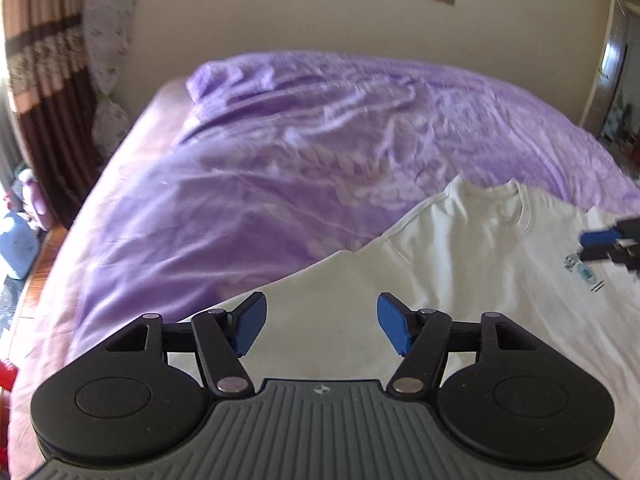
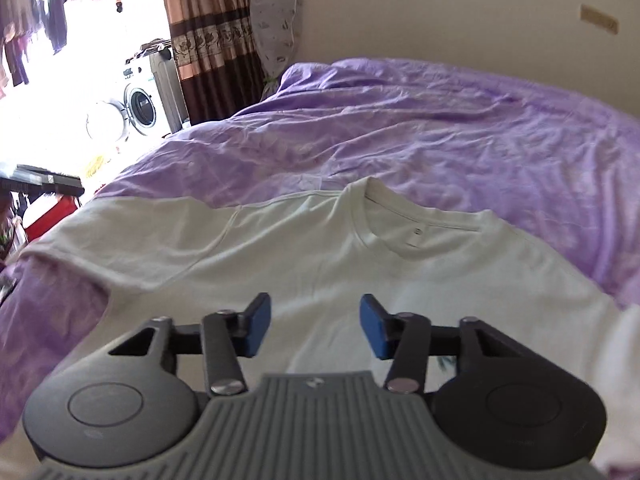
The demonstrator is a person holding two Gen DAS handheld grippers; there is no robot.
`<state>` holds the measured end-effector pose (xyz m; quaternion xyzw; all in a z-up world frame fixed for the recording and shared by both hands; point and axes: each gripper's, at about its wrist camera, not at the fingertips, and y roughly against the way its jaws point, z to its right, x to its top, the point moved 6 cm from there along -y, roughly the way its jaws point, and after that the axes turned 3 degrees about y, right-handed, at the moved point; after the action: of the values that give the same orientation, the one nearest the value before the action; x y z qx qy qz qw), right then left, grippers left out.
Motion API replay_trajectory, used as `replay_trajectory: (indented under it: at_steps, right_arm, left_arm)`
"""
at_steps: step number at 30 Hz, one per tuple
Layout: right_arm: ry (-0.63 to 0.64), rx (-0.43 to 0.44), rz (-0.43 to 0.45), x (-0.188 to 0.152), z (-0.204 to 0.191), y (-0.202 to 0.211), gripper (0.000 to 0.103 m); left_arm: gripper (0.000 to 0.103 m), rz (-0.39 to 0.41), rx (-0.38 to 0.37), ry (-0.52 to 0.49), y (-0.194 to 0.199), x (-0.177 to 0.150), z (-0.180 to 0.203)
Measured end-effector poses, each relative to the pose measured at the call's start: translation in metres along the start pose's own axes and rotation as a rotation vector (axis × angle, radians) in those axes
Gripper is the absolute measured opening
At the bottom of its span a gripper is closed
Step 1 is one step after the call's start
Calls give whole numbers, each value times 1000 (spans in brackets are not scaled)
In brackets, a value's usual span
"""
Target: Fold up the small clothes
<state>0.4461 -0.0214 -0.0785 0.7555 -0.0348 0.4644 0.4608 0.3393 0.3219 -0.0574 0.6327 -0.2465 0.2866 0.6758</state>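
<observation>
A white T-shirt lies spread flat, front up, on a purple bedspread. Its collar points to the far side and a small teal print shows on the chest. My left gripper is open and empty, hovering over the shirt's left sleeve area. In the right wrist view the same shirt lies below my right gripper, which is open and empty over the chest, below the collar. The right gripper's blue fingertips also show at the right edge of the left wrist view.
The bedspread covers the bed up to a beige wall. A brown curtain and a washing machine stand beyond the bed's left side. A red box sits by the near left corner. A door frame is at the right.
</observation>
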Motion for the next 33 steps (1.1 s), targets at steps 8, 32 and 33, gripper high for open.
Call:
replay_trajectory:
  at_steps: [8,32,33]
  right_arm:
    - [-63,53,2,40,31,-98,42]
    - [-236,15,140,96,79,-193,0]
    - [-219,-17,121,95,79,-197,0]
  left_arm:
    - [78,-57,-10,-17,-74,8,-7]
    - [0,-12,84,-49,-89,17,-9]
    - [0,-21,93,-47,-92,16,-9]
